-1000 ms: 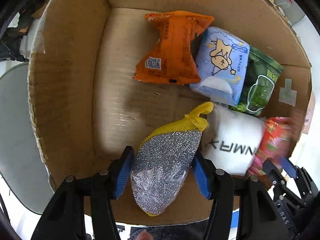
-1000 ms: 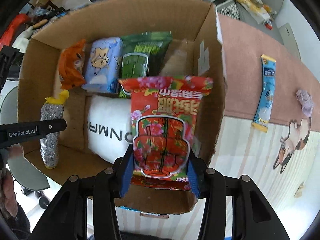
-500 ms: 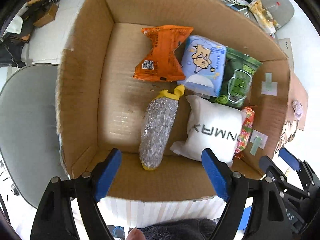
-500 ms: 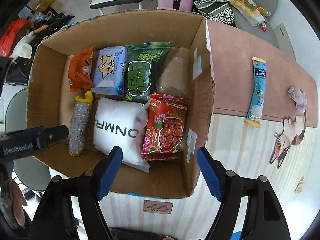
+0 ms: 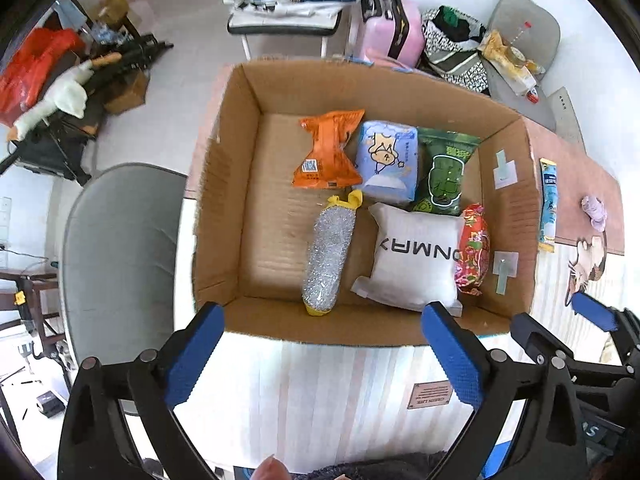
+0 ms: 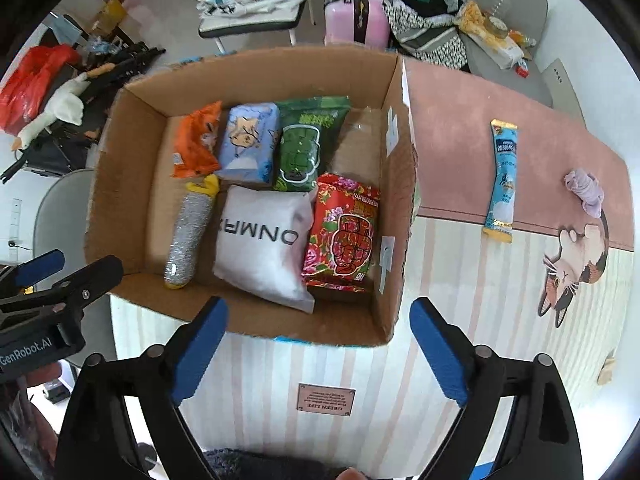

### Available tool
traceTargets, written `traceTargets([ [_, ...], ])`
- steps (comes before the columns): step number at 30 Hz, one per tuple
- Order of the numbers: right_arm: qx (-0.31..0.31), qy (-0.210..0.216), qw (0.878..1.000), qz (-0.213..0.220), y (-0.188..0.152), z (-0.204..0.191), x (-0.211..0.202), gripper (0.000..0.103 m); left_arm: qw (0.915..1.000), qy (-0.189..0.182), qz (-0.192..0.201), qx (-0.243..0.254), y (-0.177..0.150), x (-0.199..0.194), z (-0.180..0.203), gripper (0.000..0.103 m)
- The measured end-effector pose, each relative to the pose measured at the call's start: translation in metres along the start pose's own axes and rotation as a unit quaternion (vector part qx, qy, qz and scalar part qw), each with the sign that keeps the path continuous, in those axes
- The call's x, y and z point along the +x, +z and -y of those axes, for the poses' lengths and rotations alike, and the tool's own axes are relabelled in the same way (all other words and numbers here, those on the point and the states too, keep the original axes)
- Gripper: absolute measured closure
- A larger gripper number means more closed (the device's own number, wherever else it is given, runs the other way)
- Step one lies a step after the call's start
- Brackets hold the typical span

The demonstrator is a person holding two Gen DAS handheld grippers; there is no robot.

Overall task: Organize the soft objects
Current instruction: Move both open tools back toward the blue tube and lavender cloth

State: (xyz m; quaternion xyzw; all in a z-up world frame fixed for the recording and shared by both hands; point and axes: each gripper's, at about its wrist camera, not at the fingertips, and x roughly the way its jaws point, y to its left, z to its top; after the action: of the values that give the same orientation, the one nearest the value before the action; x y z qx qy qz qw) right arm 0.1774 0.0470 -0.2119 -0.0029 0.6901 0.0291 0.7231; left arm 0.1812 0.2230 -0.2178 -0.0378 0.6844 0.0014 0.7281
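The left claw [image 5: 320, 344] hangs with its blue pads spread wide apart and nothing between them, poised just outside the near wall of the cardboard box [image 5: 224, 184]; the right claw [image 6: 318, 340] is likewise gaping and empty, held over the striped surface [image 6: 460, 300] at the box's near edge. Inside the box, closest to the claws, three things lie side by side: a silver scrubber [image 5: 330, 254] with yellow ends toward the left, a white pillow pack [image 5: 416, 256] printed with dark letters in the middle, and a red floral packet [image 6: 344, 232] squeezed between the pillow pack and the right wall (in the left wrist view it shows only as a thin edge). Behind them, along the far side, sit an orange snack bag [image 5: 326, 152], a light blue pack with a cartoon figure [image 5: 386, 162] and a green packet [image 5: 444, 174], touching one another in a row. The left part of the box floor is bare cardboard. Out on the surface to the right of the box, well apart from it, lie a long blue sachet [image 6: 502, 178] and, farther right, a small lilac scrunchie [image 6: 584, 190]. A grey chair [image 5: 120, 248] stands left of the box.
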Motion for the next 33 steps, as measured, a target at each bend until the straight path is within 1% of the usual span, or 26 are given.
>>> traceTargets([
  [2,0.001,0.005,1.000,0.014,-0.006,0.001,-0.013,0.000,0.9999,0.003,0.014,0.000,-0.006,-0.012,0.002,0.002],
  [5,-0.005,0.001,1.000,0.029,-0.011,0.001,-0.026,0.000,0.9996,0.001,0.029,-0.004,-0.012,-0.025,0.003,0.001],
  [10,-0.012,0.018,0.999,0.042,-0.018,0.003,-0.048,0.000,0.9991,-0.008,0.039,-0.014,-0.022,-0.045,0.003,0.001],
  [15,-0.014,0.035,0.998,0.052,-0.020,0.009,-0.060,0.000,0.9978,0.007,0.063,-0.019,-0.027,-0.067,0.009,0.001],
  [19,0.003,0.062,0.996,0.060,-0.016,0.030,-0.067,0.000,0.9960,0.025,0.085,-0.008,-0.023,-0.082,0.027,0.001],
  [22,0.021,0.064,0.995,0.069,-0.012,0.056,-0.071,0.000,0.9938,0.037,0.104,0.016,-0.016,-0.092,0.060,0.002],
  [25,0.042,0.063,0.994,0.074,-0.008,0.093,-0.074,0.000,0.9920,0.034,0.114,0.041,-0.007,-0.095,0.099,0.002],
  [27,0.058,0.056,0.994,0.078,-0.004,0.124,-0.077,0.000,0.9912,0.017,0.115,0.063,0.005,-0.093,0.133,0.001],
  [29,0.079,0.041,0.993,0.080,0.001,0.168,-0.079,0.000,0.9903,0.003,0.108,0.087,0.017,-0.086,0.172,0.002],
  [32,0.106,0.009,0.991,0.081,0.009,0.233,-0.078,0.000,0.9881,-0.026,0.082,0.127,0.040,-0.062,0.235,0.001],
  [33,0.112,-0.001,0.991,0.079,0.012,0.251,-0.076,0.000,0.9877,-0.033,0.075,0.133,0.046,-0.056,0.247,0.001],
])
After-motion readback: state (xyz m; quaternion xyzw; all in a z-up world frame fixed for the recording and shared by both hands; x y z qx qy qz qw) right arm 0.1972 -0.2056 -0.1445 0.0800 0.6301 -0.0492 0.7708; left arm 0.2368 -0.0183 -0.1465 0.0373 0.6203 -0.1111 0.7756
